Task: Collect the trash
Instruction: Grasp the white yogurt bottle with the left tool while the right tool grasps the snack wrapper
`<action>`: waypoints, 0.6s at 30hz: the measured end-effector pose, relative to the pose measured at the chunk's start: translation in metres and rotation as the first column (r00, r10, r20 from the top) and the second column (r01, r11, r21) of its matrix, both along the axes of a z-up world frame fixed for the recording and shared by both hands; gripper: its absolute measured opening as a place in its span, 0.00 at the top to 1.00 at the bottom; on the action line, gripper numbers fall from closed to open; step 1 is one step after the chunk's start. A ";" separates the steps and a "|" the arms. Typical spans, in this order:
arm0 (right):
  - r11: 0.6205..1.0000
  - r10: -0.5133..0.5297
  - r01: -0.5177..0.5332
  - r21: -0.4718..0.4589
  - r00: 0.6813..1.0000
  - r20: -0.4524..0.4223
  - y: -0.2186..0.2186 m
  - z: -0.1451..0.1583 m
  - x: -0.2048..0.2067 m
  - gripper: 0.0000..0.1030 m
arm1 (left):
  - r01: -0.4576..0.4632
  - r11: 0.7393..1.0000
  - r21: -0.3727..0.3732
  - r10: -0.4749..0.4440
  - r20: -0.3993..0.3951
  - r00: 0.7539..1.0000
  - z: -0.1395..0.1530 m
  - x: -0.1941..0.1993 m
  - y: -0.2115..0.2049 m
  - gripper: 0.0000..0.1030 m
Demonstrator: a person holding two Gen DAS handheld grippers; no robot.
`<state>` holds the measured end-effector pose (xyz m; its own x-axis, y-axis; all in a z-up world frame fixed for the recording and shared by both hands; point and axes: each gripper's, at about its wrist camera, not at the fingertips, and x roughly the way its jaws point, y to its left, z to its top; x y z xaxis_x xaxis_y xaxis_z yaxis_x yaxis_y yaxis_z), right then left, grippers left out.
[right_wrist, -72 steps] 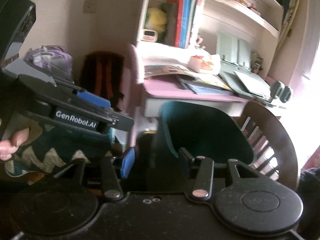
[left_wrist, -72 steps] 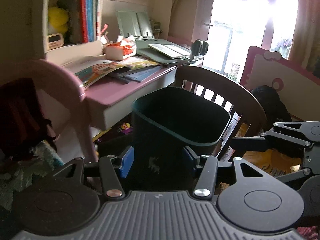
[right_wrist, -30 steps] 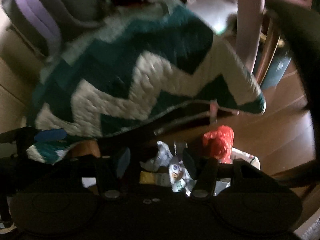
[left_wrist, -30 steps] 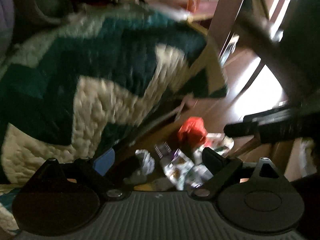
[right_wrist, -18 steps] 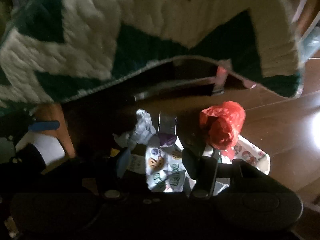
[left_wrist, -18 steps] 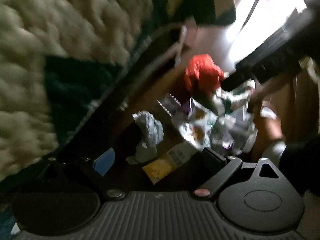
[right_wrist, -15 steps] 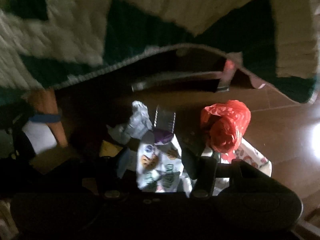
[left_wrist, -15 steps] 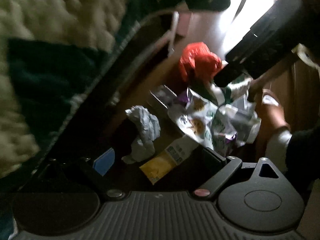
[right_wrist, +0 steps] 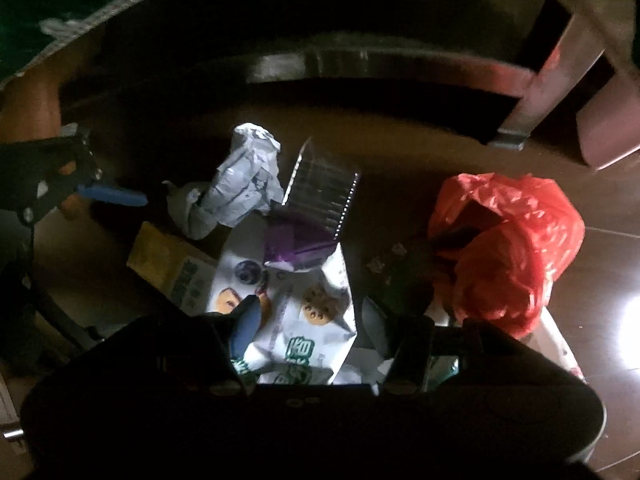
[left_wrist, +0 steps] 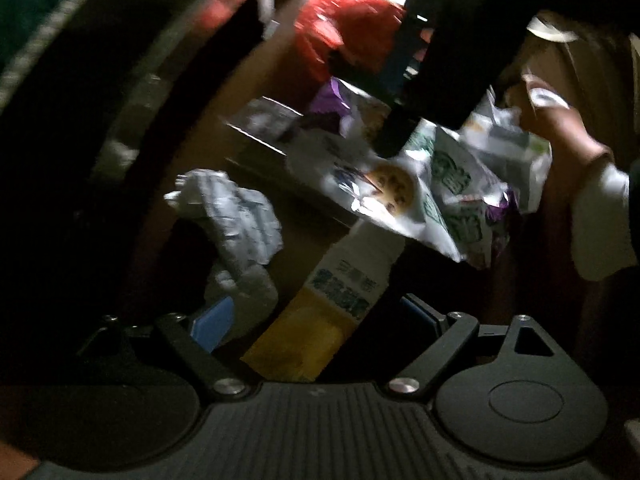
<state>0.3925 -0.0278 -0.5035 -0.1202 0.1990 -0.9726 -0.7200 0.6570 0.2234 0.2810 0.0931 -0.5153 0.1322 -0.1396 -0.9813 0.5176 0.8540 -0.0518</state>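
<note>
Below my tongs the trash lies heaped on the floor [right_wrist: 500, 152]. The crumpled paper [right_wrist: 244, 184] sits left of the ridged plastic tray [right_wrist: 320, 192], which rests behind the cookie wrapper [right_wrist: 296, 300]. A flat carton [right_wrist: 168, 264] lies left of that wrapper (partly tucked under it). The bunched plastic bag [right_wrist: 512, 240] sits to the right, before the chair leg [right_wrist: 536, 92].

My right claw [left_wrist: 394, 136] covers part of the cookie bag [left_wrist: 390, 188]; the red bag [left_wrist: 344, 28] is blurred, print unreadable.
</note>
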 end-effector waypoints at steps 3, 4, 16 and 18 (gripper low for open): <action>1.000 0.004 -0.004 0.012 1.000 -0.009 0.000 -0.010 0.004 0.46 | 0.054 0.998 0.019 -0.053 -0.019 0.998 -0.017 -0.002 -0.007 0.16; 1.000 0.005 -0.004 0.014 1.000 -0.010 0.001 -0.013 0.005 0.47 | 0.061 0.998 0.026 -0.061 -0.025 0.998 -0.021 -0.002 -0.008 0.19; 0.999 0.033 -0.032 -0.019 0.998 0.050 0.005 -0.024 0.002 0.88 | 0.086 0.994 0.062 -0.084 -0.038 0.996 -0.039 -0.004 -0.021 0.55; 1.000 0.012 -0.012 0.002 0.999 0.040 0.003 -0.019 0.002 0.89 | 0.064 0.996 0.062 -0.061 -0.050 0.997 -0.036 -0.005 -0.020 0.56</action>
